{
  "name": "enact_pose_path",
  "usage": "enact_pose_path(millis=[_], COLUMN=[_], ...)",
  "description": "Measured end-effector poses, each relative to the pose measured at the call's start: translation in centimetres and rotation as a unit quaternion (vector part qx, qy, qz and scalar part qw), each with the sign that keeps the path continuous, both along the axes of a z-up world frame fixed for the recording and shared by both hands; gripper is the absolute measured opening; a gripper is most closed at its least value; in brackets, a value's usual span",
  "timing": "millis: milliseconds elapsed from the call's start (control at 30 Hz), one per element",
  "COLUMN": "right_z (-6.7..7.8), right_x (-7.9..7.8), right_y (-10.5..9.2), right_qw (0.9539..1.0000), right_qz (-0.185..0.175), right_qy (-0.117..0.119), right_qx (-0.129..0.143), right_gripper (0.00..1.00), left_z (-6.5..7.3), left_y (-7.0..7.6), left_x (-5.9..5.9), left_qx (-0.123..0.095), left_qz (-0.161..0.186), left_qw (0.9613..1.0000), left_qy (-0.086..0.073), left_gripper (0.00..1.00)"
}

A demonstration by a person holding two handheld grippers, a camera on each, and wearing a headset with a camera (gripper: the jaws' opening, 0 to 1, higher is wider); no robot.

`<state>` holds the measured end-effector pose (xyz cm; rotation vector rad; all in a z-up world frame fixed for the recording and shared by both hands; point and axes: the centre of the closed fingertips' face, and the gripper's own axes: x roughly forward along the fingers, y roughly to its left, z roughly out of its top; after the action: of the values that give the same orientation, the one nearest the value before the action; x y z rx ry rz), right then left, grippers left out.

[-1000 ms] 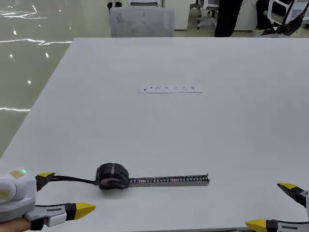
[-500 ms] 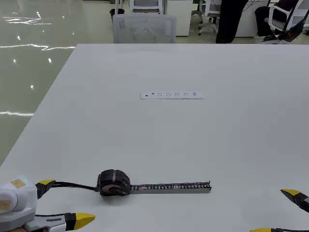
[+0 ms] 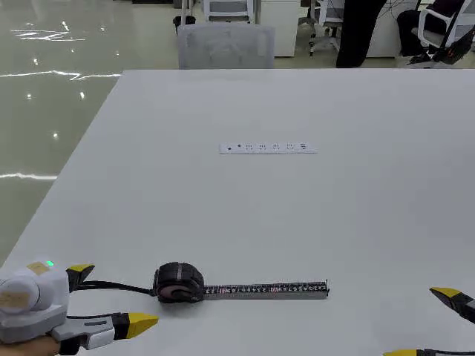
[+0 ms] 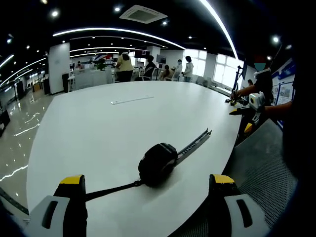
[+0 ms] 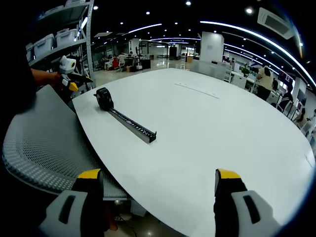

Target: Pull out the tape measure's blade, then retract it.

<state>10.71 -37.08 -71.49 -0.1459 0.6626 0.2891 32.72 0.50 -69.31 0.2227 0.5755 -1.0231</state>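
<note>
The tape measure (image 3: 178,282) lies close to the table's near edge, toward its near left corner. Its case is a dark, rounded block with a round face, and the print on that face is too small to read. The blade (image 3: 267,290) is drawn out and lies flat along the near edge, pointing away from that corner. It is a narrow strip with fine markings (the numbers can't be made out) and a small upturned hook at its tip. A thin black strap (image 3: 119,285) trails from the case toward the left gripper (image 3: 115,295). Its far end runs up to one yellow-tipped jaw, and whether it touches cannot be told.

That gripper's jaws are spread wide with nothing between them, and its white body is partly cut off at the frame's bottom. The right gripper (image 3: 423,323) sits near the near right corner, mostly cut off, its jaws likewise wide apart and empty.

The table (image 3: 297,208) is matte, pale grey and smooth, with a flush white socket strip (image 3: 268,148) set in its middle. Past the far edge stands a mesh-backed chair (image 3: 225,46) on a glossy floor (image 3: 52,89) that mirrors the ceiling lights.
</note>
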Motion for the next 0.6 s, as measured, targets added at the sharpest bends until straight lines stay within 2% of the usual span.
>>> enact_pose_path(millis=[67, 100, 133, 167, 233, 300, 367, 400, 467, 600], right_z=[0.3, 0.5, 0.8, 1.0, 1.0, 1.0, 1.1, 1.2, 1.2, 1.8], right_x=[0.3, 0.5, 0.7, 0.9, 1.1, 1.2, 1.4, 1.4, 1.6, 2.4], right_y=[0.1, 0.1, 0.2, 0.4, 0.6, 0.8, 1.1, 1.2, 1.5, 2.0], right_qw=[1.0000, 1.0000, 1.0000, 1.0000, 0.9998, 0.9994, 0.9986, 0.9980, 0.9972, 0.9950], right_qz=[0.002, 0.003, 0.005, 0.009, 0.016, 0.027, 0.044, 0.052, 0.060, 0.085], right_qy=[0.001, 0.001, -0.001, -0.002, -0.002, 0.010, 0.013, 0.013, 0.021, 0.017], right_qx=[-0.002, -0.003, -0.003, -0.003, -0.006, -0.017, -0.028, -0.033, -0.038, -0.050], right_gripper=[0.94, 0.94, 0.94, 0.94, 0.94, 0.95, 0.95, 0.95, 0.95, 0.94], left_z=[-1.3, -2.0, -2.0, -1.6, -1.0, -1.0, -1.7, -1.8, -1.5, -1.3], left_y=[1.2, 1.4, 1.0, 0.2, -0.5, -0.8, -1.0, -1.1, -1.8, -3.5], left_x=[1.0, 1.0, 0.6, 0.6, 0.6, 0.6, 0.1, 0.0, -0.2, -0.7], left_qx=[0.049, 0.058, 0.045, 0.019, -0.002, 0.005, 0.027, 0.032, 0.026, 0.024], left_qz=[0.038, 0.050, 0.048, 0.056, 0.061, 0.065, 0.064, 0.066, 0.066, 0.061], left_qw=[0.9980, 0.9968, 0.9971, 0.9971, 0.9970, 0.9968, 0.9956, 0.9951, 0.9956, 0.9953], left_qy=[0.006, 0.023, 0.039, 0.048, 0.047, 0.046, 0.063, 0.067, 0.062, 0.071], left_gripper=[1.00, 1.00, 1.00, 1.00, 1.00, 1.00, 1.00, 1.00, 1.00, 0.99])
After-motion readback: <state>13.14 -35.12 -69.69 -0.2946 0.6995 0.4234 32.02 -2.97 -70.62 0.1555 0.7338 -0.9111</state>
